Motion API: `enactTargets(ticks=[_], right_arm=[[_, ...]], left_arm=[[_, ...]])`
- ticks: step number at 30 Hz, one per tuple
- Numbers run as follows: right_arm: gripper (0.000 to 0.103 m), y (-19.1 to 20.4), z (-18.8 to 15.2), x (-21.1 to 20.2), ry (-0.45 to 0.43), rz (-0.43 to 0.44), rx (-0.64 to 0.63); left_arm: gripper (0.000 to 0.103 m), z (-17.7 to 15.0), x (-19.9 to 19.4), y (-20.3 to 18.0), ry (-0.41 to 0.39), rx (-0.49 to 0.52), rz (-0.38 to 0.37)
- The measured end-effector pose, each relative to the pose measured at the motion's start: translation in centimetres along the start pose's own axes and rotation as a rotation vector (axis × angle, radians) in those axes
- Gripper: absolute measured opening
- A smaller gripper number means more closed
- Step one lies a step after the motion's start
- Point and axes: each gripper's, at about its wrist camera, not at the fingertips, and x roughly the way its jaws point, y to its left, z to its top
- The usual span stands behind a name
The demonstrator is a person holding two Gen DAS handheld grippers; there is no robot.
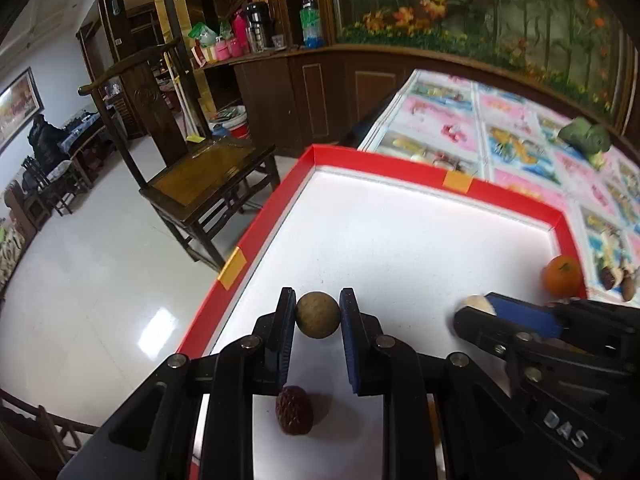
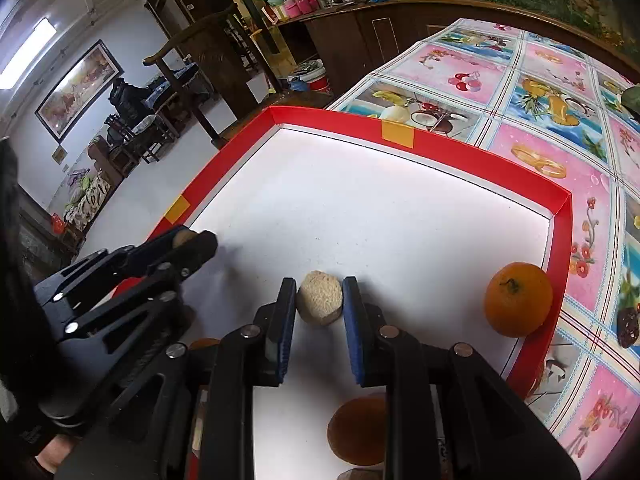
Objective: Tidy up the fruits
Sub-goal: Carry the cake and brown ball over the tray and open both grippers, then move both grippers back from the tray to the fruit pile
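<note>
A: Start at the brown ball fruit (image 1: pixel 317 314). It sits square between the blue pads of the left gripper (image 1: pixel 317 312), both pads touching its sides, fingers narrowed right onto it. It is round, so there's no long axis to line up.

B: And it's inside the red-rimmed tray (image 1: pixel 256 236), over the white floor near the rim with the orange tape, on the side facing the wooden chair (image 1: pixel 200 168).

A: Right. Just under the left fingers, nearer the camera, lies a dark bumpy fruit (image 1: pixel 294 410), loose on the tray floor.

B: The right gripper (image 2: pixel 320 300) matches it: narrow, pinching a pale rough fruit (image 2: pixel 320 298) between its pads, further along the tray from that taped rim.

A: Whether either fruit is lifted clear of the floor or resting on it, I can't tell.

B: Beyond the right gripper, an orange (image 2: pixel 518 299) leans against the far rim. Below the right fingers there's a brown rounded fruit (image 2: pixel 358 430), partly hidden.

A: My read: both hands are loaded, and the grippers sit near each other, so whichever travels risks clipping the other. Outside the tray, the fruit-print tablecloth (image 2: pixel 520 80) is mostly free.
</note>
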Motion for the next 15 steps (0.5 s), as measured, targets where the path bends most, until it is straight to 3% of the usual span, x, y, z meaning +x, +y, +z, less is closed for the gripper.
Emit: enactTargets(ticks=[2,4,6,9,15], right_arm=[[0.026,0.0,0.0,0.0,0.001,0.004,0.0],[0.026,-0.1,0.0,0.0,0.003,0.01,0.001],[0.03,-0.2,0.1,0.1,0.003,0.009,0.003],[0.043,-0.6,0.2,-0.4,-0.012,0.007,0.019],[0.053,-1.0,0.6,-3.6,-0.125,0.035,0.029]], left_arm=[[0.025,-0.1,0.6,-0.1,0.03,0.0,0.004],[0.045,-0.3,0.8,-0.2,0.047,0.001,0.007],[0.056,-0.5,0.6,-0.1,0.046,0.005,0.016],[0.062,-0.7,0.0,0.5,0.045,-0.023,0.02],[0.072,-0.6,-2.4,0.3,-0.011,-0.049,0.011]])
